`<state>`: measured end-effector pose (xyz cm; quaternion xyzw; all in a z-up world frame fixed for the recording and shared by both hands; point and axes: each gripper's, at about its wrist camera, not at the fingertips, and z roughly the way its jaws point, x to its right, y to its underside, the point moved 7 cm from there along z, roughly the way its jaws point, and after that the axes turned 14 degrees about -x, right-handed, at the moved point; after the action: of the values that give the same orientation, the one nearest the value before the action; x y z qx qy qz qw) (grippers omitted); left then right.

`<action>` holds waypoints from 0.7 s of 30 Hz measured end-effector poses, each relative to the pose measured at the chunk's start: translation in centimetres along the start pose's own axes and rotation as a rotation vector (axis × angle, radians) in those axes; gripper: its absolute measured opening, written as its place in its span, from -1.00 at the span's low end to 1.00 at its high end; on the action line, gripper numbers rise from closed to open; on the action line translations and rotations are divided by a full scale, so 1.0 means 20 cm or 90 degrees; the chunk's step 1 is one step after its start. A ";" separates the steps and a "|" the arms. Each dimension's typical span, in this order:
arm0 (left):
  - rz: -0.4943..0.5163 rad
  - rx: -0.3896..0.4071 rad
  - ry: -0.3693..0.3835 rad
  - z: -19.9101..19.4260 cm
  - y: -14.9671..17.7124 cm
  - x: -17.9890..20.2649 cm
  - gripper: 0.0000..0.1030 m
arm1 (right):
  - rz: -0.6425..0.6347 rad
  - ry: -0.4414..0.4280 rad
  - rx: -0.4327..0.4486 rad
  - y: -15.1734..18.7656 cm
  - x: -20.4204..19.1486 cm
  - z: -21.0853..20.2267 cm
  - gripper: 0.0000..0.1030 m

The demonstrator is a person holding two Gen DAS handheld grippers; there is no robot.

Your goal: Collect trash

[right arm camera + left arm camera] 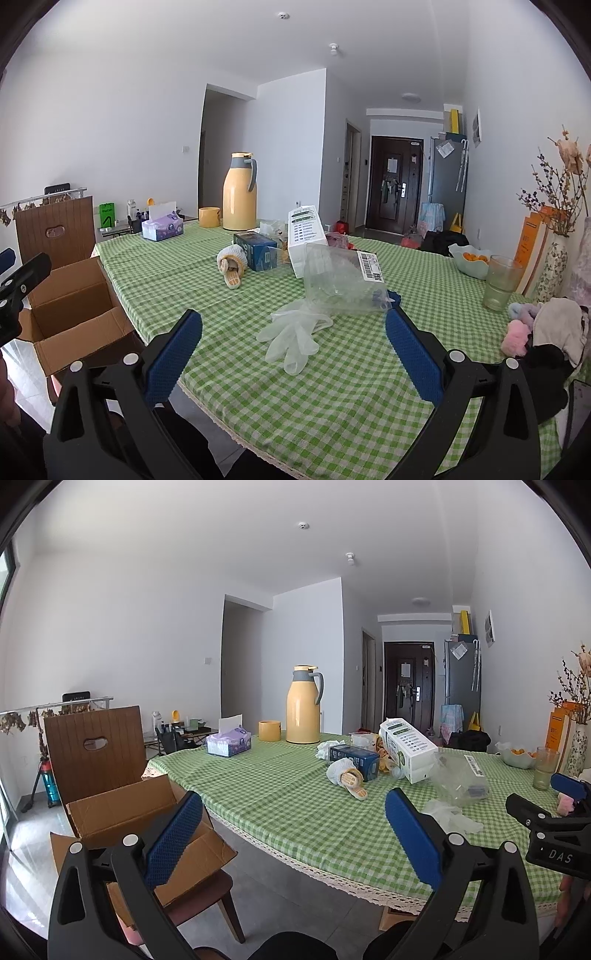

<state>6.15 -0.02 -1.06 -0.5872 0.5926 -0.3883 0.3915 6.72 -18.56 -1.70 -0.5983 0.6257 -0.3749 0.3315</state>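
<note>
Table, green check cloth: bears all the litter. Work from the near edge; nothing has been lifted yet.

Chair, brown, at the table's left end: carries the box on its seat.

Cardboard box, flaps open and, from the right wrist view, apparently empty: the likely bin for the trash. Drop items well inside the flaps, not on them.

Flask, yellow, upright at the far side beside a yellow cup and a tissue box: judged not trash; leave standing.

White carton, lying on its side mid-table, touching the blue carton: bulky, so grip across a narrow face.

Clear plastic bag, crumpled, labelled, just behind the glove: slippery and springy; pinch a fold, not the whole bulk. What lies inside is too blurred to name.

Glass and bowl of fruit, right side: keep clear when reaching.

Glove, thin and translucent, flat on the cloth, nearest of all: the sensible first pick. Lower the pads onto its bunched middle, avoiding a pinch of cloth.

Left gripper: spread wide, empty, over the table edge beside the box.

Right gripper: spread wide, empty, aimed at the glove.
</note>
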 end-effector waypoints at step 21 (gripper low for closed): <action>-0.003 -0.007 -0.005 0.02 -0.01 -0.01 0.86 | -0.018 -0.026 0.001 0.00 -0.05 -0.02 0.86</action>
<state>6.69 0.11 -1.08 -0.5922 0.5919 -0.3833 0.3898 6.43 -17.61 -1.64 -0.6142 0.6103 -0.3677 0.3391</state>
